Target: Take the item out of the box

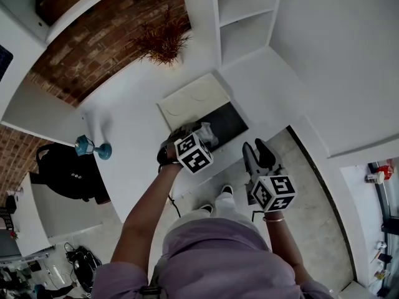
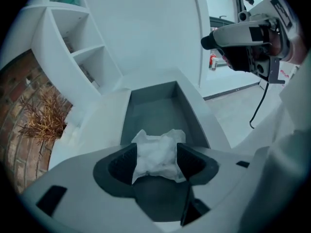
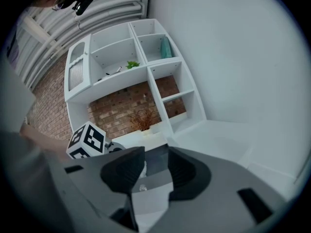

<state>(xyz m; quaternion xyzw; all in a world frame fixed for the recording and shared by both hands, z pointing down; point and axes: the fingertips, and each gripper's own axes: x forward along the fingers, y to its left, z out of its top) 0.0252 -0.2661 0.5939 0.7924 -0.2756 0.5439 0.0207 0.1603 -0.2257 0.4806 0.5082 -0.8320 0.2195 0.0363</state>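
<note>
A shallow box with a dark inside lies open on the white table, its pale lid folded back. The item, a crumpled white bag, sits at the box's near left edge. My left gripper is right at it. In the left gripper view the bag fills the gap between the wide-spread jaws of the left gripper, with the box beyond. My right gripper hangs off the table's near edge, to the right of the box. The right gripper has nothing between its parted jaws.
A dried reddish plant stands at the back of the table by the brick wall. A teal object sits at the table's left edge. White shelves rise behind the box. The person's feet stand just below the table's edge.
</note>
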